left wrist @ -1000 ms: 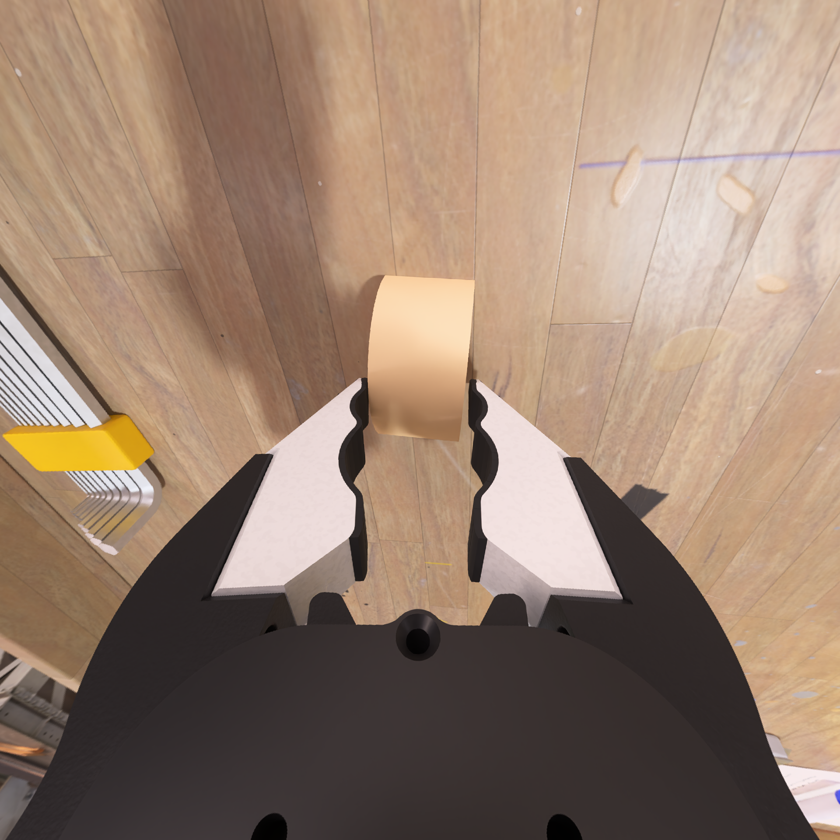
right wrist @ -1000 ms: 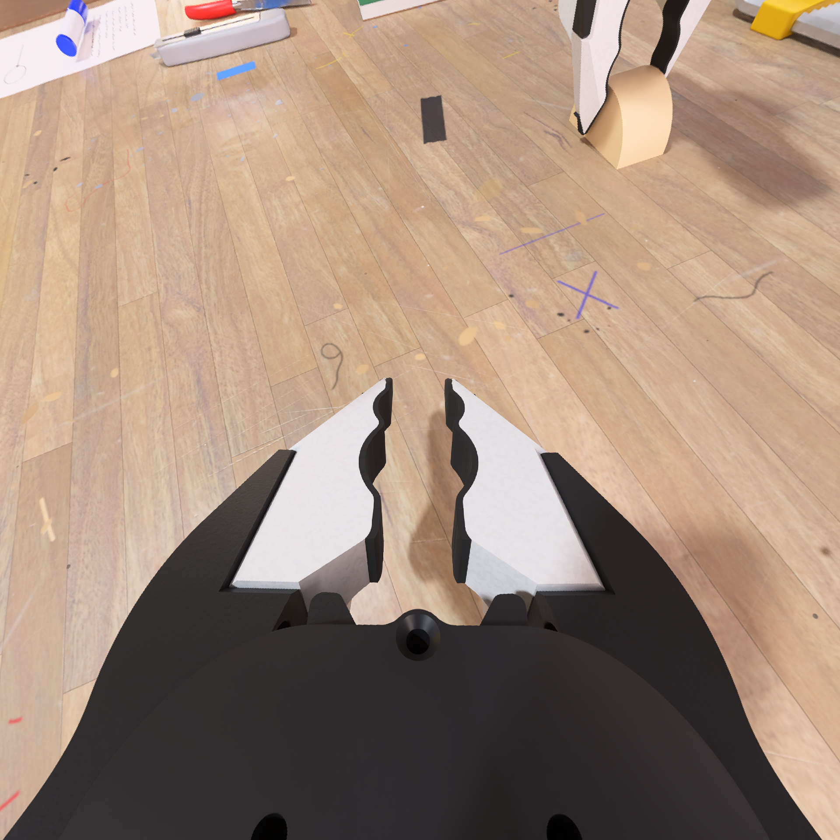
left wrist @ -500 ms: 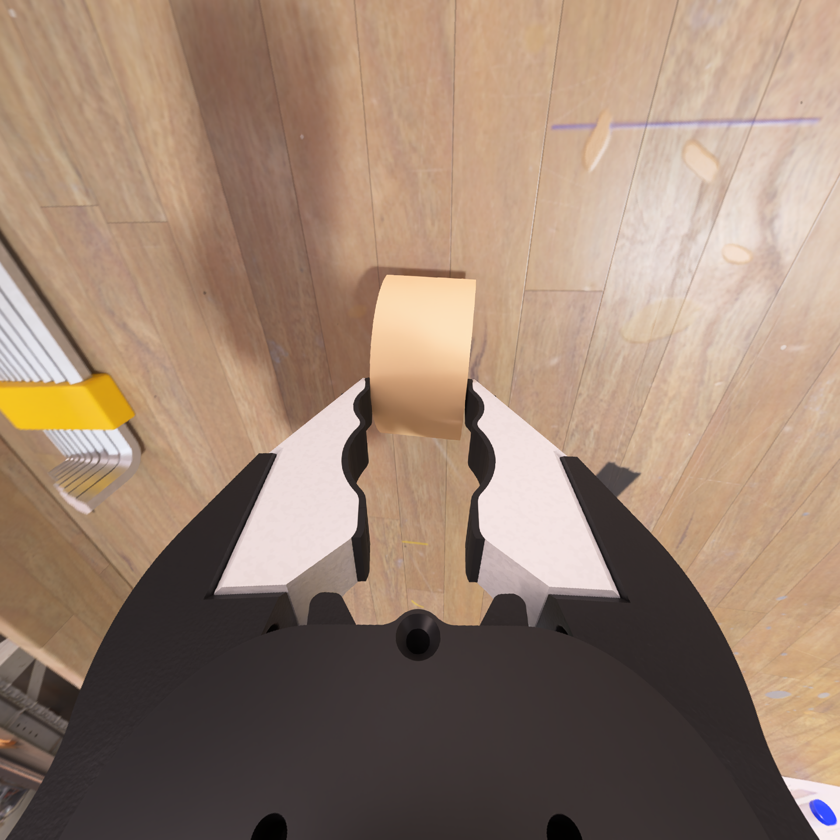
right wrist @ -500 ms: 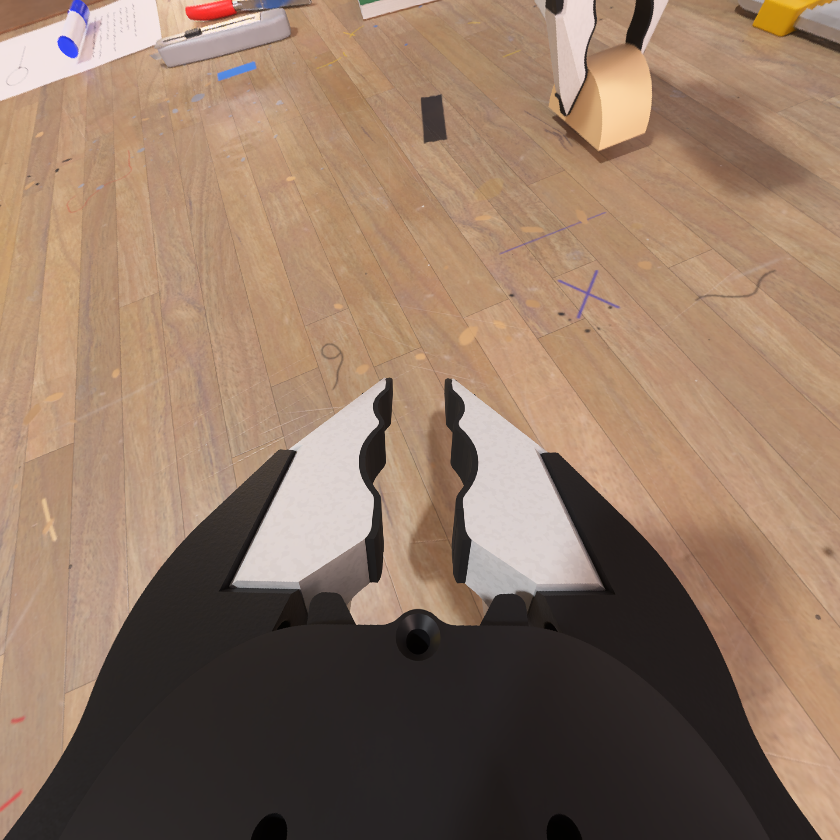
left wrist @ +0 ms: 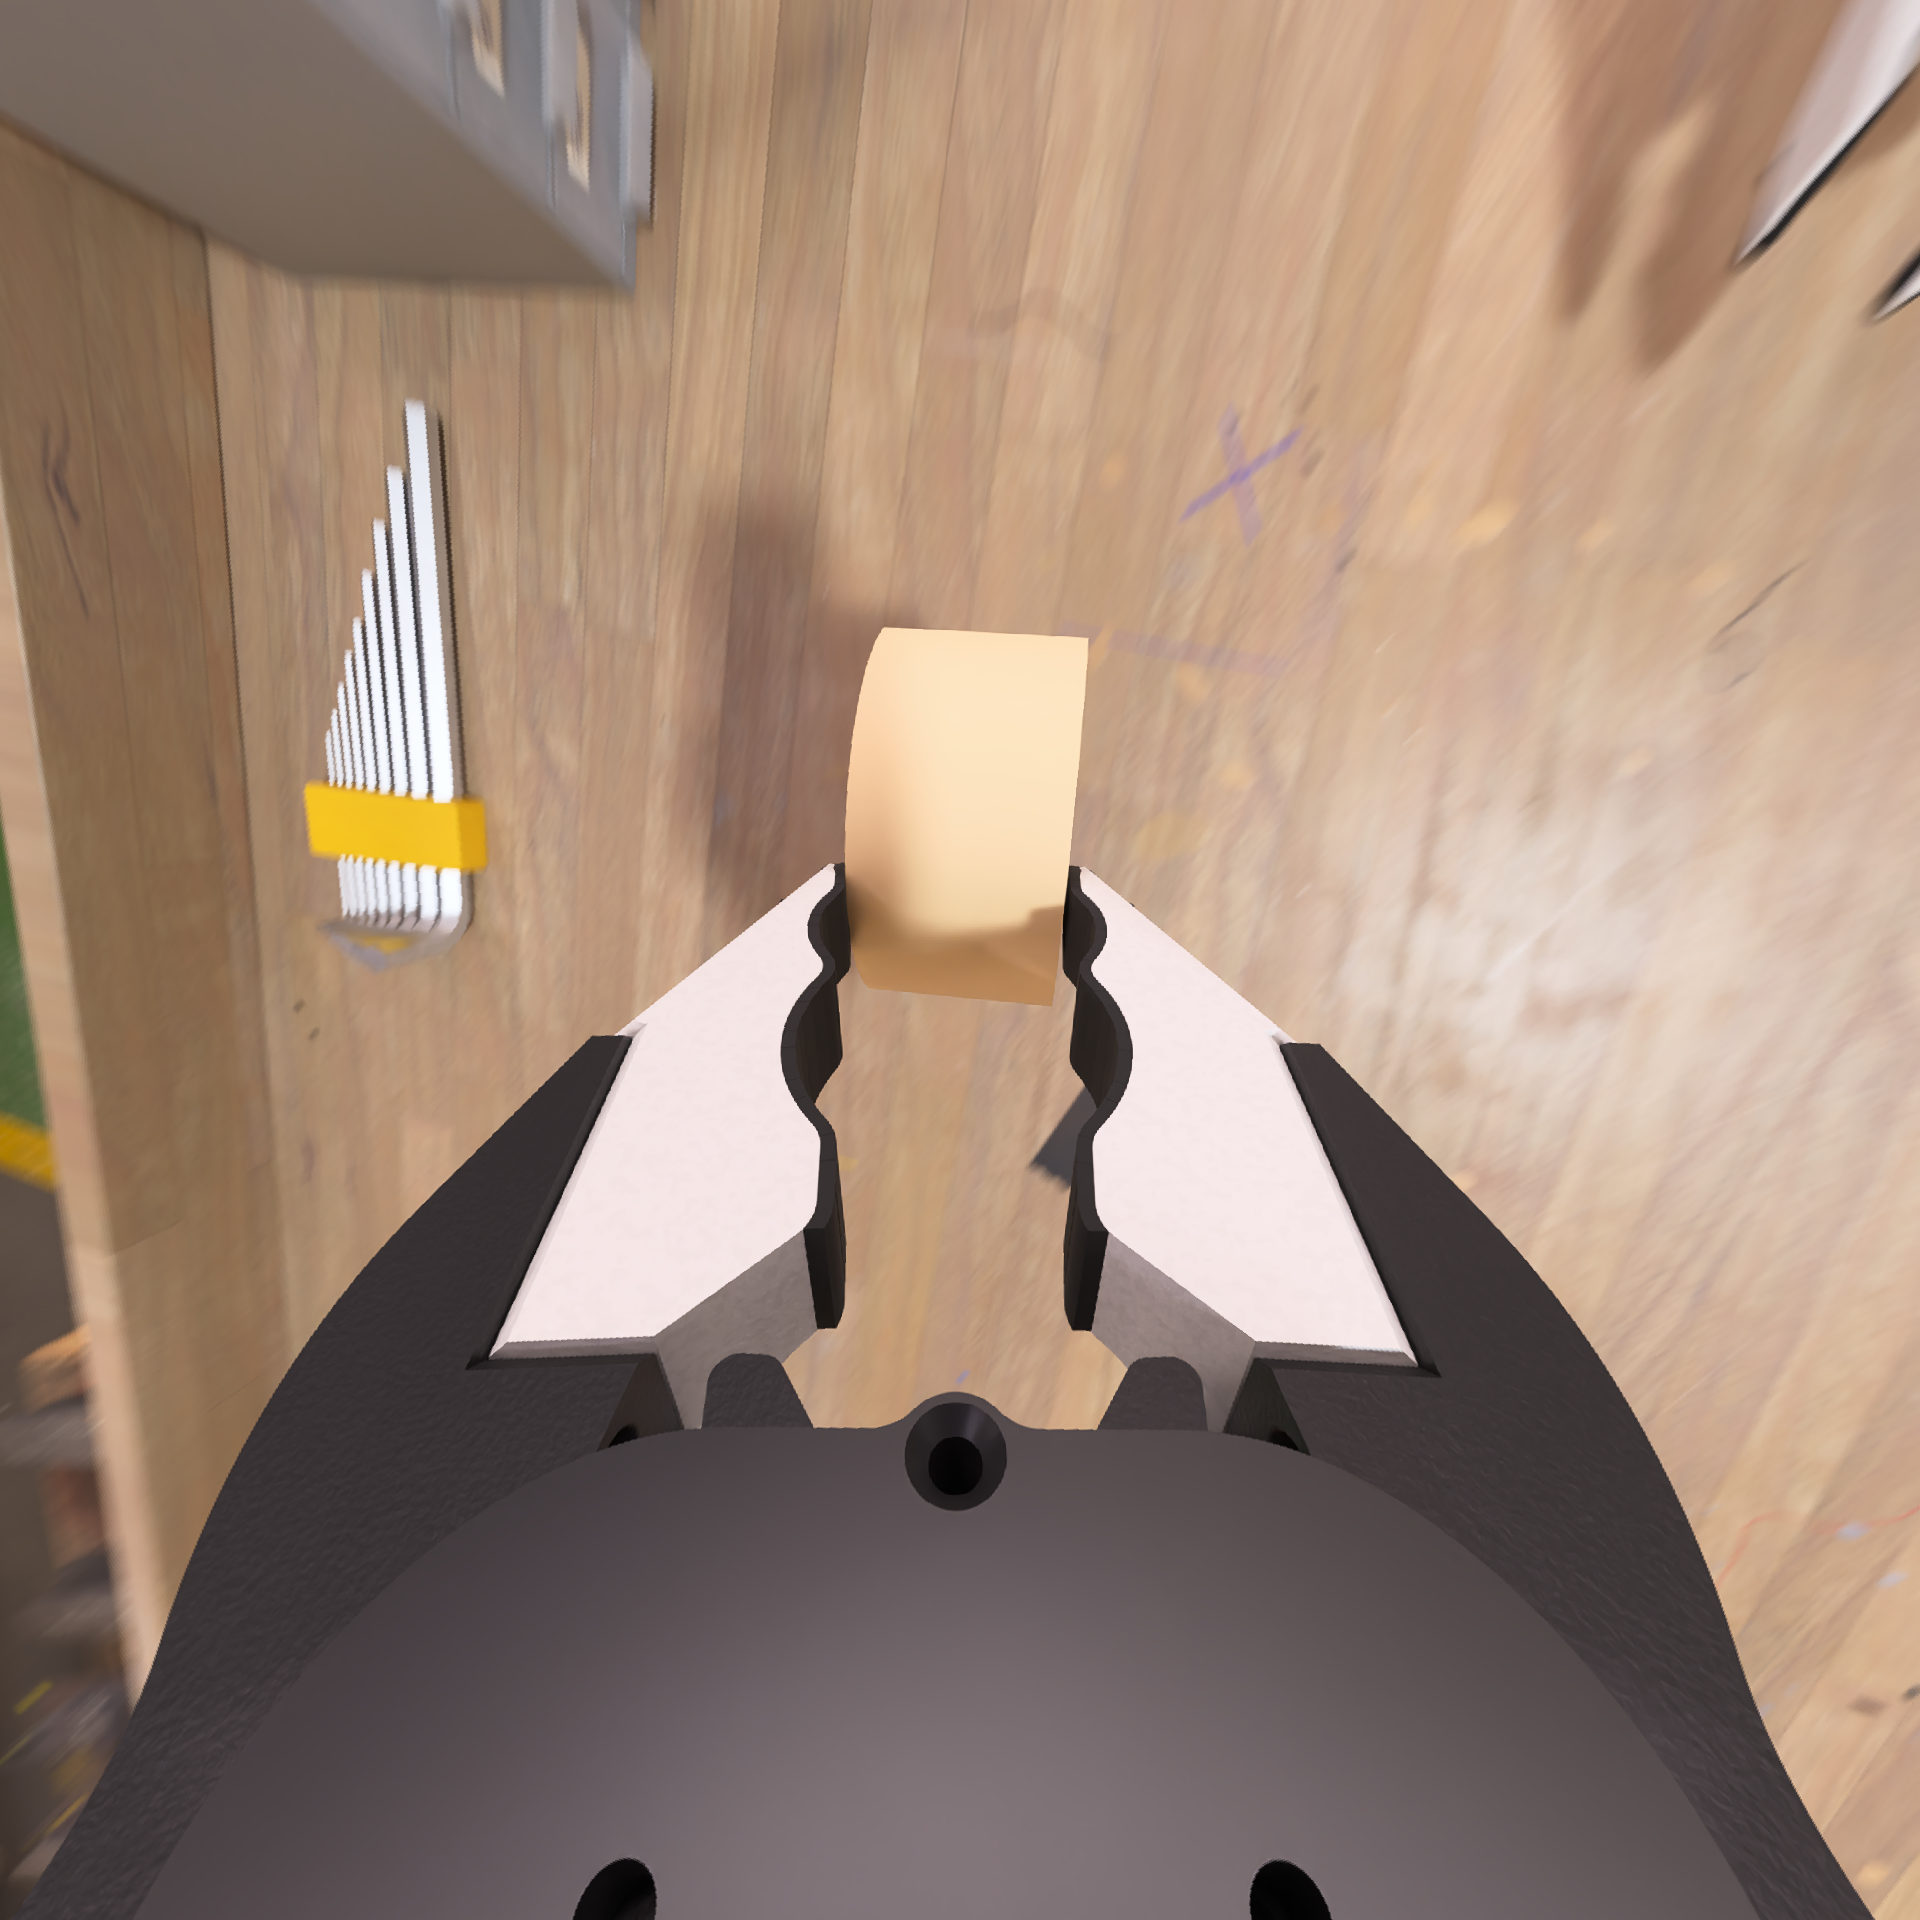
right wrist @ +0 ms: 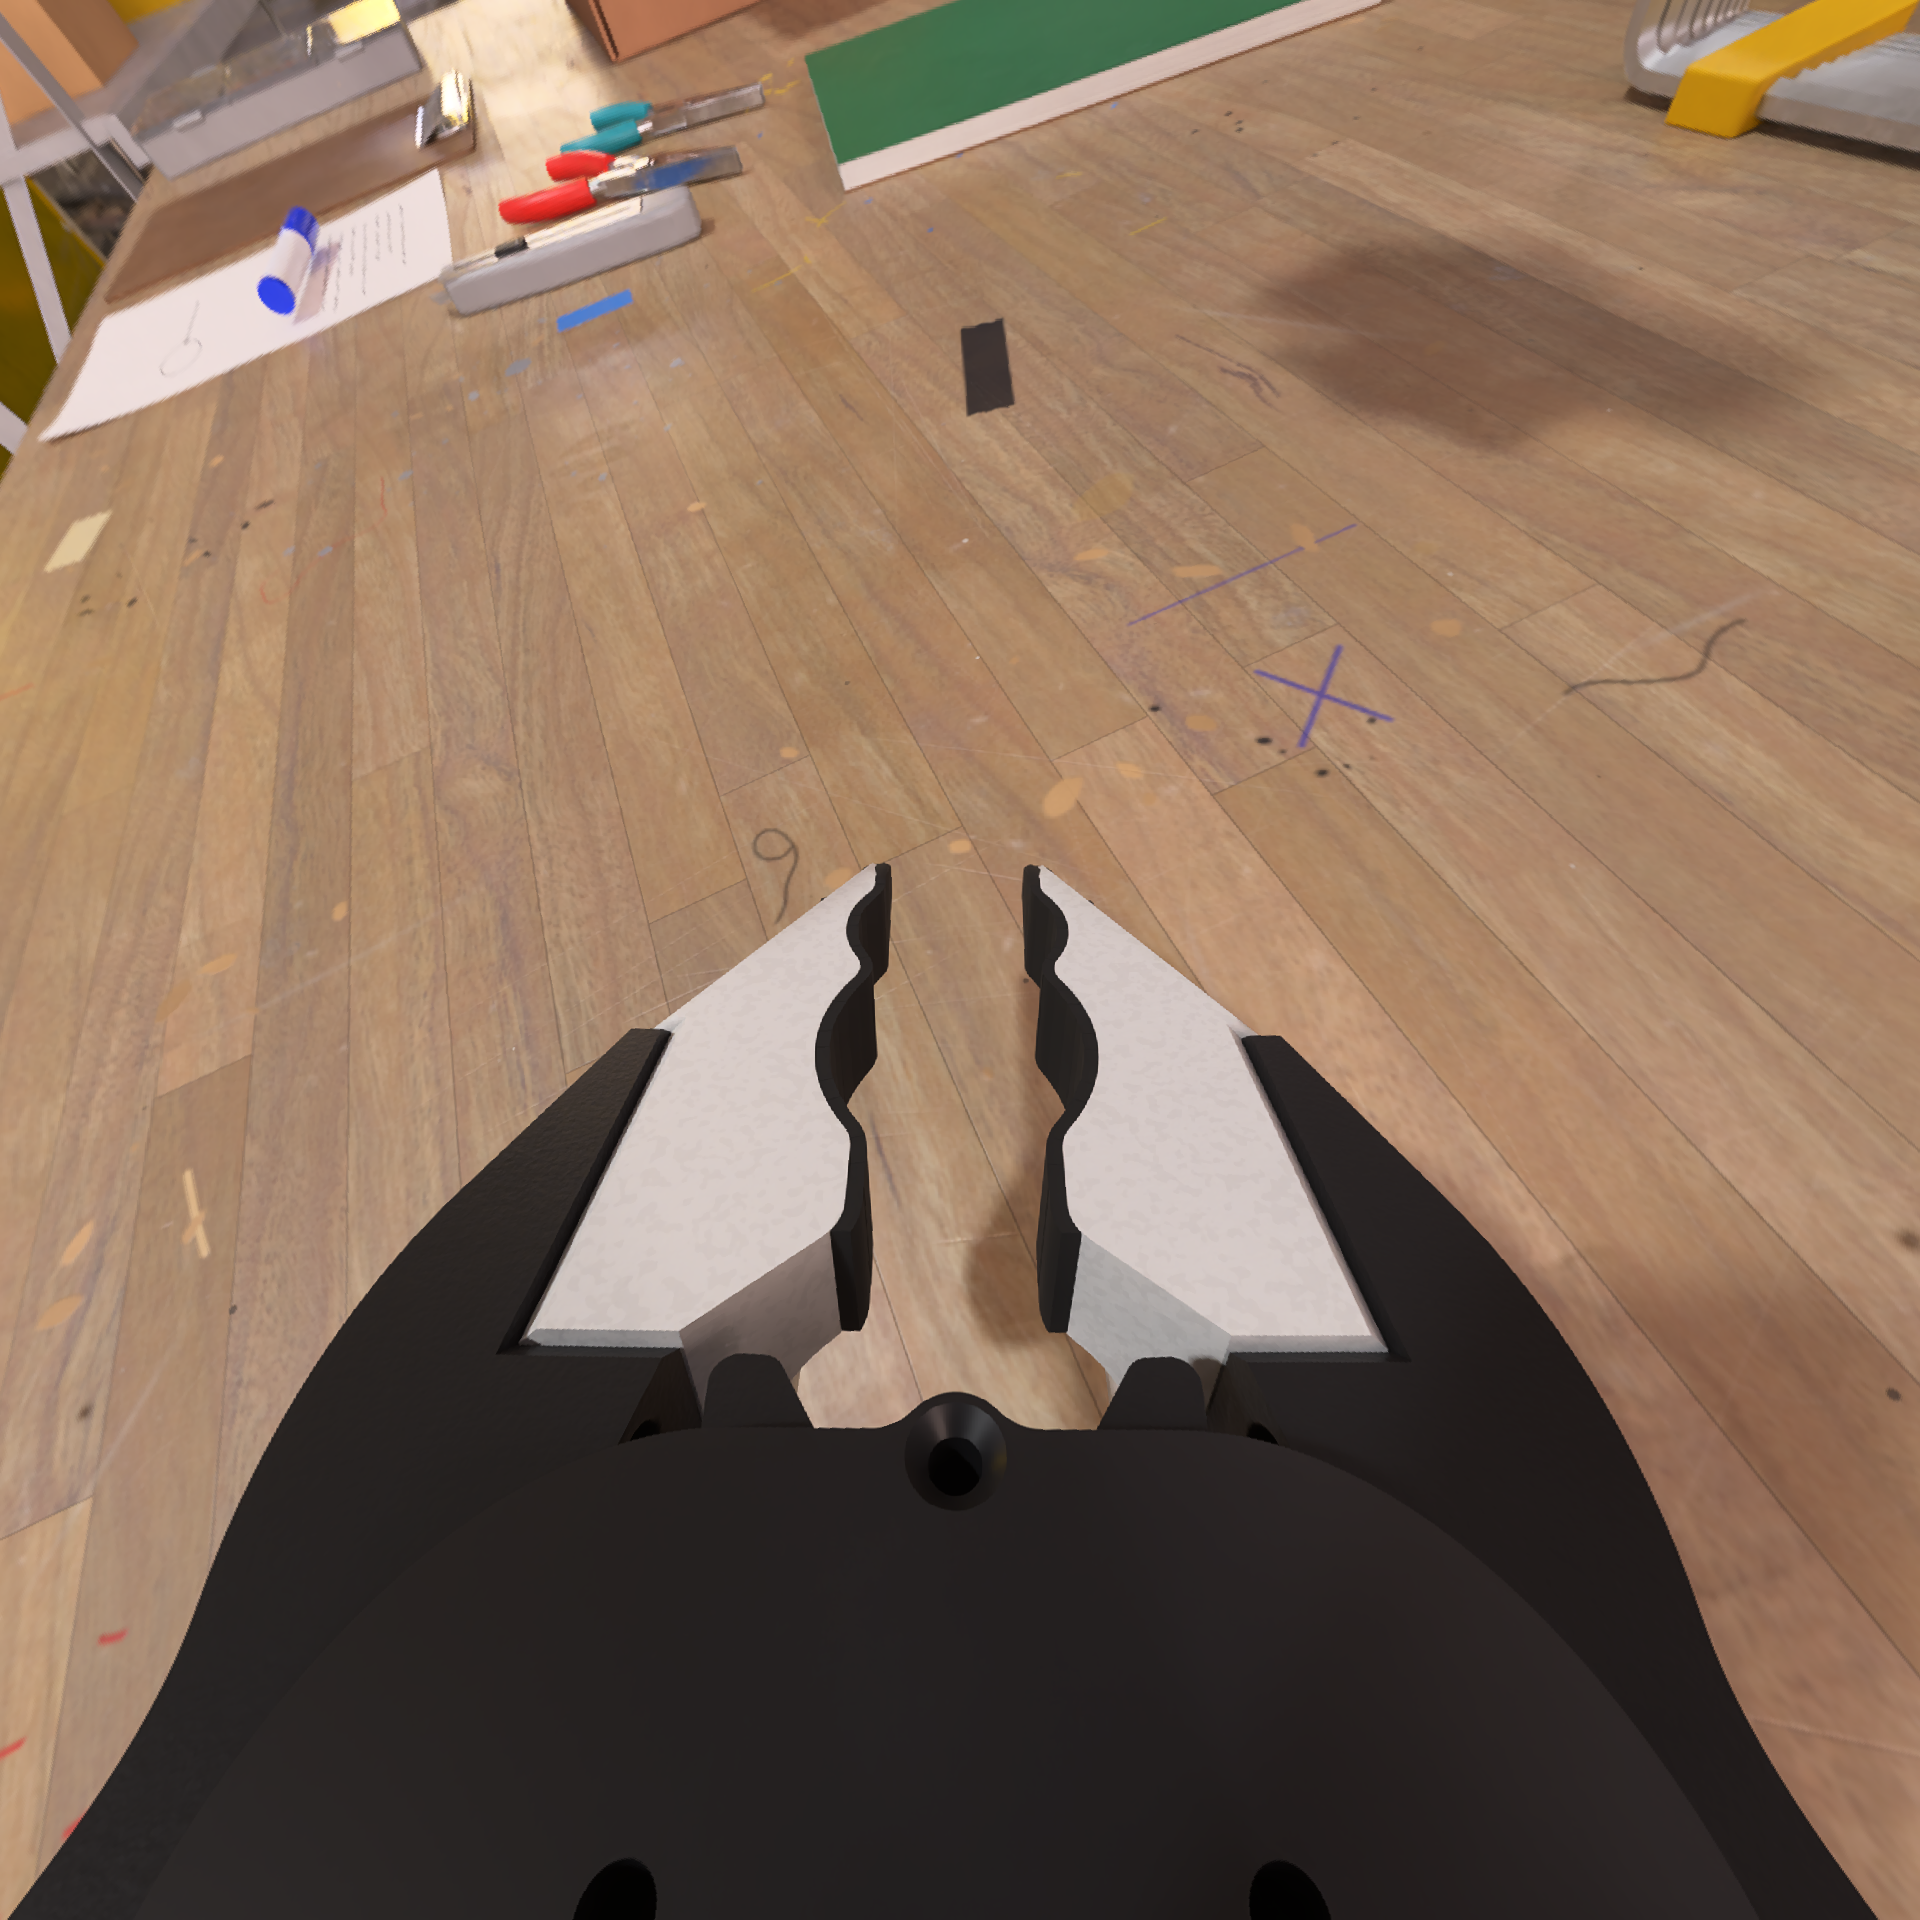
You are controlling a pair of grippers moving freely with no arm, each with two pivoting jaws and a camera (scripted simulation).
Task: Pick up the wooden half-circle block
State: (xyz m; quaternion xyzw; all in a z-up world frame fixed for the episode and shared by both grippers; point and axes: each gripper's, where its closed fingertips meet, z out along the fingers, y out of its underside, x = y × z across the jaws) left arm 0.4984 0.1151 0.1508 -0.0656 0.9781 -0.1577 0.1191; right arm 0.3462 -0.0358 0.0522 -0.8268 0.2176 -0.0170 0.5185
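Note:
The wooden half-circle block (left wrist: 961,810) is pale tan with a curved face. It sits between the tips of my left gripper (left wrist: 954,883), which is shut on it and holds it well above the wooden tabletop (left wrist: 1351,935). The block's near end lies between the fingertips and its far end sticks out past them. My right gripper (right wrist: 956,883) is open and empty, low over the tabletop (right wrist: 623,727). Neither the block nor the left gripper shows in the right wrist view; only a shadow (right wrist: 1455,353) lies on the wood there.
A hex key set with a yellow holder (left wrist: 395,727) lies to the left; it also shows at the far right in the right wrist view (right wrist: 1787,83). A grey cabinet (left wrist: 343,125) is top left. A green board (right wrist: 1039,73), red and teal tools (right wrist: 613,177), paper (right wrist: 260,301) and a marker (right wrist: 286,260) lie far off.
My left gripper has risen with the block, so the tabletop looks farther away and blurred. Block and left gripper have left the right wrist view. My right gripper has not moved.

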